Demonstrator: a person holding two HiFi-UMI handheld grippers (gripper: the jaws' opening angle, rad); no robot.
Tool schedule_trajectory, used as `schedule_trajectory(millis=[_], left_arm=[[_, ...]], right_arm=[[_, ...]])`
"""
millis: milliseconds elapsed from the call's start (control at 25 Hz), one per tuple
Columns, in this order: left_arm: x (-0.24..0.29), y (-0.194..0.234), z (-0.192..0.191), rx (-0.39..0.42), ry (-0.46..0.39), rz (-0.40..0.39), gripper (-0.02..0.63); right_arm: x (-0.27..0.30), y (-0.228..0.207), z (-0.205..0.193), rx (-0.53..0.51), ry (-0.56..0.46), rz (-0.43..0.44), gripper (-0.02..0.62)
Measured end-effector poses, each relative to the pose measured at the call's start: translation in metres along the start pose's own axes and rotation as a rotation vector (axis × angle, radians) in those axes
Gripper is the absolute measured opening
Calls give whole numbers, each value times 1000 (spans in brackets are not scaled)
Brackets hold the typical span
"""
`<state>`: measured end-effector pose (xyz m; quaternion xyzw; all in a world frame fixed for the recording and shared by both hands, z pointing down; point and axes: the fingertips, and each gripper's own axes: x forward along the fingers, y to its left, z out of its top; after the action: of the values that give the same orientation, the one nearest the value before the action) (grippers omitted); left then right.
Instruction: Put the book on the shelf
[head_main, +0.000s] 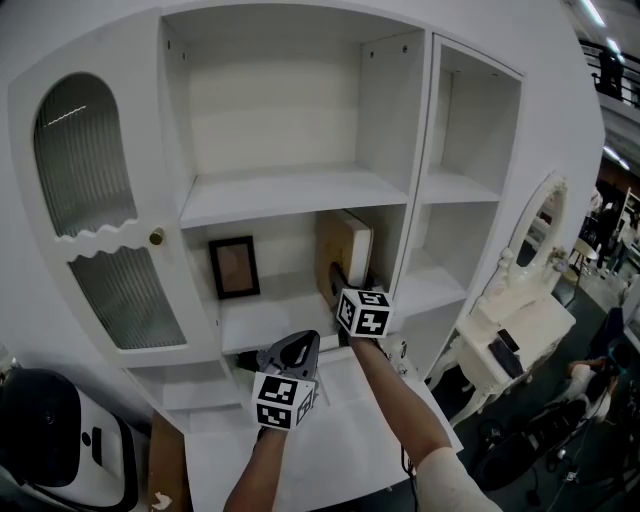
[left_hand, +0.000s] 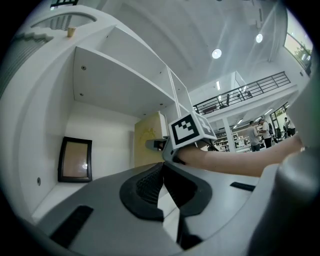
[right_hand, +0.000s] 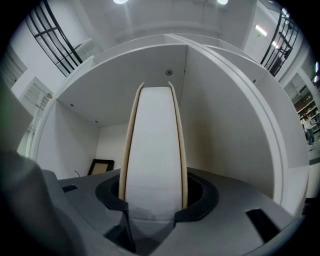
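Note:
A cream-covered book stands upright in the middle compartment of the white cabinet, close to its right wall. My right gripper is shut on the book, one jaw on each cover. In the right gripper view the book's white page edge rises straight up between the jaws. The shelf board lies under it. My left gripper hangs lower, in front of the shelf edge, shut with nothing in it. From the left gripper view the book shows beyond the left gripper's touching pads.
A dark picture frame leans on the back wall at the compartment's left. A ribbed-glass cabinet door is further left. A white ledge juts out below the shelf. A white dressing table stands to the right, a black-and-white appliance at lower left.

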<state>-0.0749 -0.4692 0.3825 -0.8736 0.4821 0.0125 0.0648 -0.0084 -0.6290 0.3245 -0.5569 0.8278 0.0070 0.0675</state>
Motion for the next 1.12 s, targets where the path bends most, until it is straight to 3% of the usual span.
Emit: schedule_trajectory(millis=[520, 1120], left_arm=[[4, 15, -24, 7, 38, -23, 17], [-18, 19, -41, 1, 79, -31, 17]], right_arm=[[50, -20, -14, 62, 68, -50, 239], [53, -30, -26, 159, 127, -49, 249]])
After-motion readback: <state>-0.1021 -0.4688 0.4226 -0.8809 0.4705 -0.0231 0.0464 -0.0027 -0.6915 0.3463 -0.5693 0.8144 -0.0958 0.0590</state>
